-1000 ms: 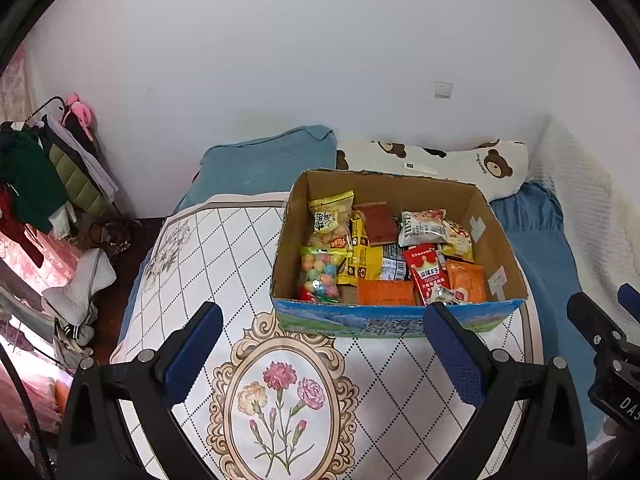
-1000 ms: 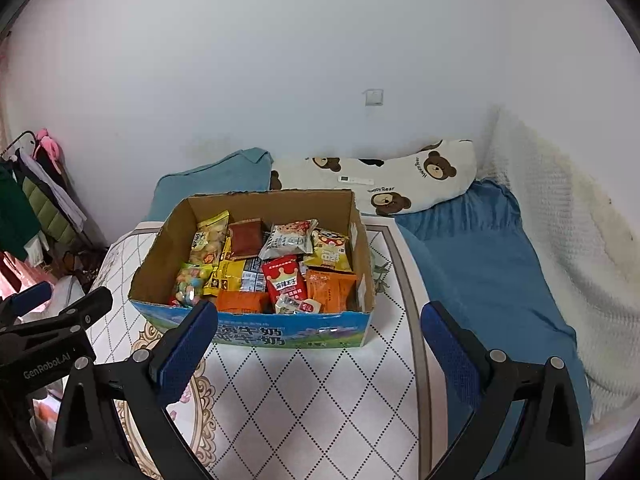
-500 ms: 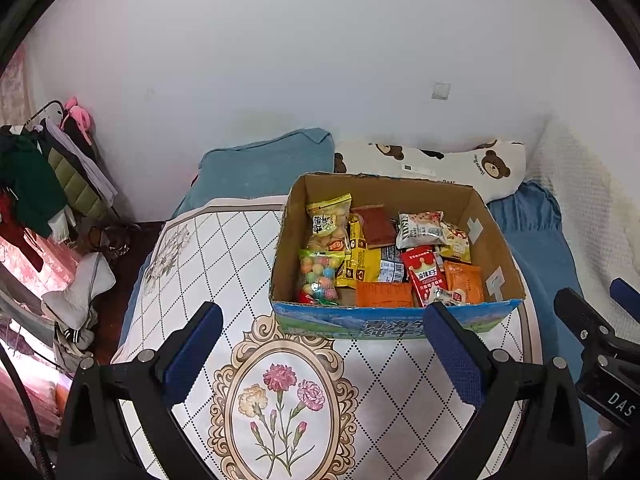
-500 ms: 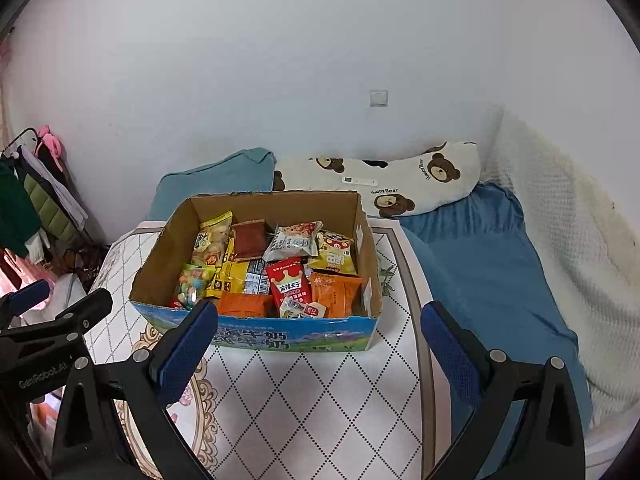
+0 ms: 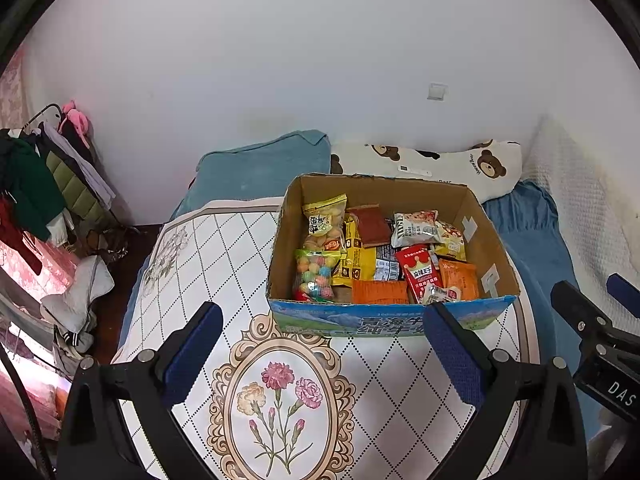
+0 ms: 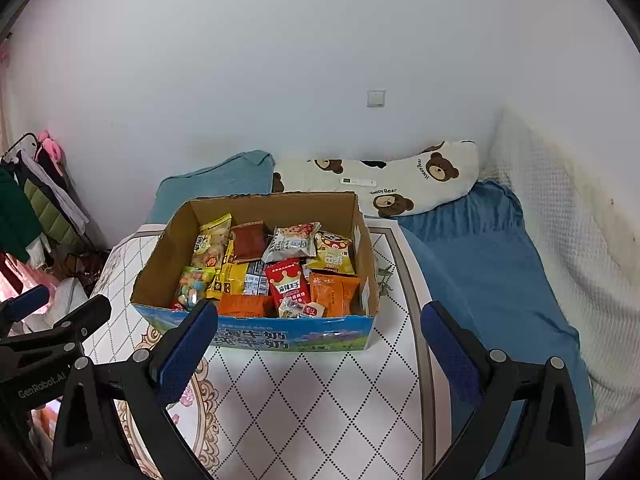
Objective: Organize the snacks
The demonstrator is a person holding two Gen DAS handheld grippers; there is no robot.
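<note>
An open cardboard box (image 5: 494, 236) (image 6: 160, 264) with a blue printed front stands on a white quilt with a flower medallion (image 5: 280, 396). It holds several snack packets: a yellow bag (image 5: 325, 220), a candy bag (image 5: 314, 274), a red packet (image 5: 418, 274) (image 6: 288, 284), orange packets (image 5: 458, 278) (image 6: 334, 290) and a white bag (image 6: 292, 242). My left gripper (image 5: 322, 350) is open and empty, in front of the box. My right gripper (image 6: 320, 350) is open and empty, in front of the box's right part.
The box sits on a bed with a teal pillow (image 5: 260, 168), a bear-print pillow (image 6: 400, 180) and a blue sheet (image 6: 492, 264). A clothes rack (image 5: 40, 184) and floor clutter lie at the left. White walls enclose the back and right.
Both grippers have shifted slightly; the box sits a little lower and farther right in the right wrist view. Both stay open and empty. The box and snacks have not moved.
</note>
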